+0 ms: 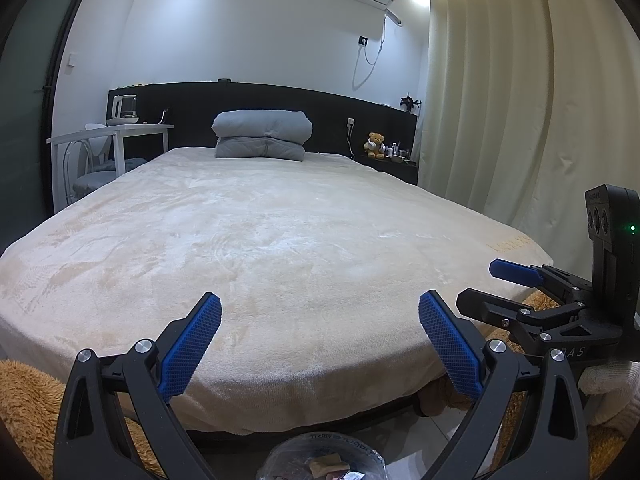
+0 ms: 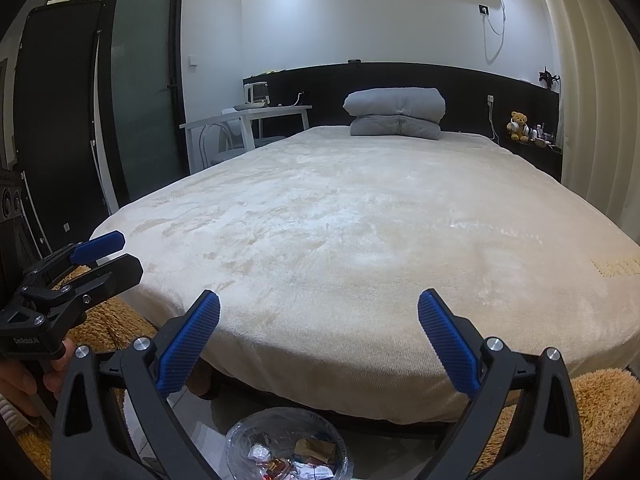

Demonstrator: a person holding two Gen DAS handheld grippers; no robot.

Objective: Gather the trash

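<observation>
A bin lined with a clear plastic bag (image 2: 286, 446) stands on the floor at the foot of the bed and holds several wrappers and scraps of paper; it also shows in the left wrist view (image 1: 324, 458). My left gripper (image 1: 320, 344) is open and empty above the bin, over the bed's front edge. My right gripper (image 2: 319, 342) is open and empty beside it. Each gripper shows in the other's view, the right one (image 1: 480, 284) and the left one (image 2: 120, 256). No trash shows on the cream bed cover (image 2: 360, 216).
A folded grey quilt (image 1: 262, 134) lies at the head of the bed. A white desk (image 1: 112, 132) and chair stand at the left, a nightstand with a teddy bear (image 1: 375, 145) at the right by cream curtains (image 1: 520, 92). Brown fluffy rugs (image 2: 600, 412) flank the bin.
</observation>
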